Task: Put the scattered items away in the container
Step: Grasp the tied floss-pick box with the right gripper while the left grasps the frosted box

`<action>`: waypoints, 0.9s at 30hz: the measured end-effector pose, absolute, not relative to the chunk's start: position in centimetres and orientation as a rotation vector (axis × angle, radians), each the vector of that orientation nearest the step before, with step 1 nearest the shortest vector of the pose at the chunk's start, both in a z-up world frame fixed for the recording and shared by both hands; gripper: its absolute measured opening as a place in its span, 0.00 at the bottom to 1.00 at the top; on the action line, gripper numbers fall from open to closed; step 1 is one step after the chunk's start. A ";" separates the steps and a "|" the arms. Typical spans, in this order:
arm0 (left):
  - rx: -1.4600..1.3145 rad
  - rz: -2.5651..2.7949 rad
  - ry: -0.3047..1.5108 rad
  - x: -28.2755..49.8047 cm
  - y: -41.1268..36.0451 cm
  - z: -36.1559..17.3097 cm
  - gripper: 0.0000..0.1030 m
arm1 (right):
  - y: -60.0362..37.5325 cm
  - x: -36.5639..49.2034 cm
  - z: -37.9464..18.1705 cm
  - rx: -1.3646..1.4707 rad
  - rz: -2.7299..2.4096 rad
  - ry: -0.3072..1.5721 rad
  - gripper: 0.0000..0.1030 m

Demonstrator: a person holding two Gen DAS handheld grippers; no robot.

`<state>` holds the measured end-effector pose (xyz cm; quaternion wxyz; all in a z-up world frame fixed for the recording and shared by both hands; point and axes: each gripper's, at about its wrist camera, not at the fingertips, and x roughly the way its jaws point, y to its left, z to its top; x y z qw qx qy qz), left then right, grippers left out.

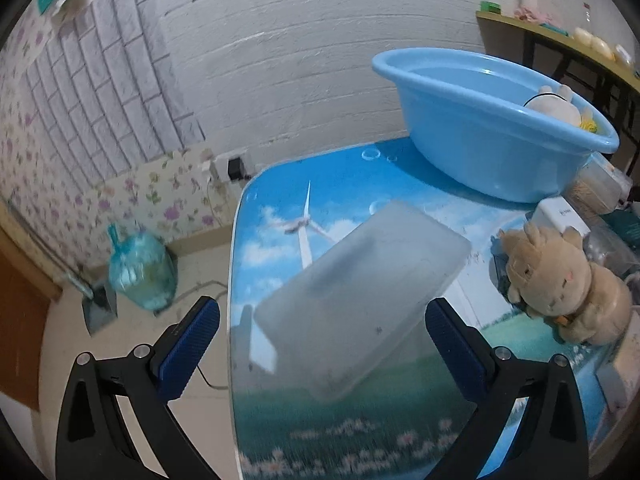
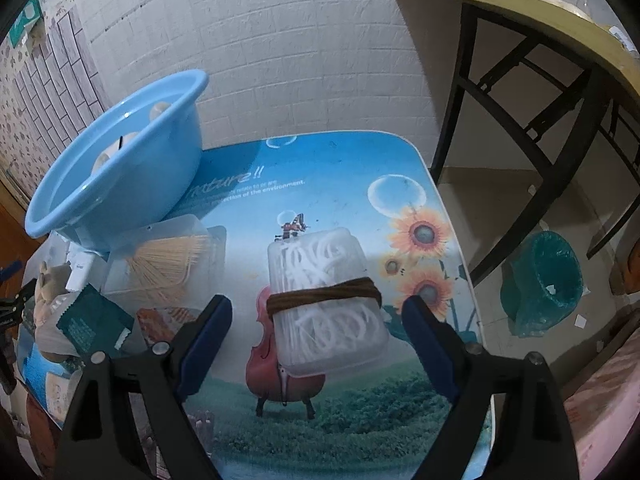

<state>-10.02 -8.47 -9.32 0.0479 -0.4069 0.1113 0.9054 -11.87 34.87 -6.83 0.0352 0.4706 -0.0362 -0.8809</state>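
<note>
While both grippers hover above the picture-printed tabletop (image 1: 280,240), the scene reads as follows.

Left gripper (image 1: 320,344): lower centre of the left wrist view; its blue-padded fingers (image 1: 192,344) are spread wide with nothing between them.

Frosted lid: a flat translucent rectangular plastic lid (image 1: 360,296) lies at an angle on the table at frame centre, beyond and between the spread left fingers, touching neither.

Container: a round light-blue plastic basin (image 1: 488,128) sits at the upper right of the left wrist view and the upper left of the right wrist view (image 2: 120,168); a pale plush toy (image 1: 554,104) and something yellow show inside it.

Beige plush: a tan stuffed animal (image 1: 560,280) sits on the table at the right edge of the left wrist view, below the basin.

Right gripper (image 2: 316,336): lower centre of the right wrist view; its jaws stand wide apart and hold nothing.

Banded box: a clear plastic box of white looped pieces, bound by a brown elastic band (image 2: 324,300), lies on the table at frame centre, between the fingertips but apart from both.

Stick box: a clear box of thin wooden sticks (image 2: 168,256) sits just below the basin, at left.

Green packet: a dark green sachet (image 2: 94,320) lies at lower left.

Floor: a teal-lined bin (image 2: 544,280) stands at right, off the table.
</note>
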 end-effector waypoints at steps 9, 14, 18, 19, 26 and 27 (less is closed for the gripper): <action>-1.232 2.658 0.310 -12.8 -9.0 -9.3 1.00 | 34.8 -12.4 -7.3 1.471 -2.699 -0.099 0.85; -1.340 2.567 0.151 -13.8 -10.1 -10.3 1.00 | 34.7 -12.8 -7.7 1.502 -2.682 -0.094 0.63; -1.323 2.572 0.106 -12.6 -10.4 -10.1 0.75 | 35.1 -12.7 -7.7 1.508 -2.686 -0.109 0.57; -1.326 2.577 0.111 -12.2 -10.3 -10.0 0.72 | 35.3 -12.6 -7.7 1.506 -2.680 -0.130 0.57; -1.398 2.603 0.033 -9.8 -9.8 -9.5 0.59 | 35.0 -11.1 -6.8 1.453 -2.677 -0.144 0.57; -1.404 2.609 0.019 -9.4 -9.7 -9.4 0.59 | 34.9 -10.9 -6.6 1.441 -2.675 -0.145 0.57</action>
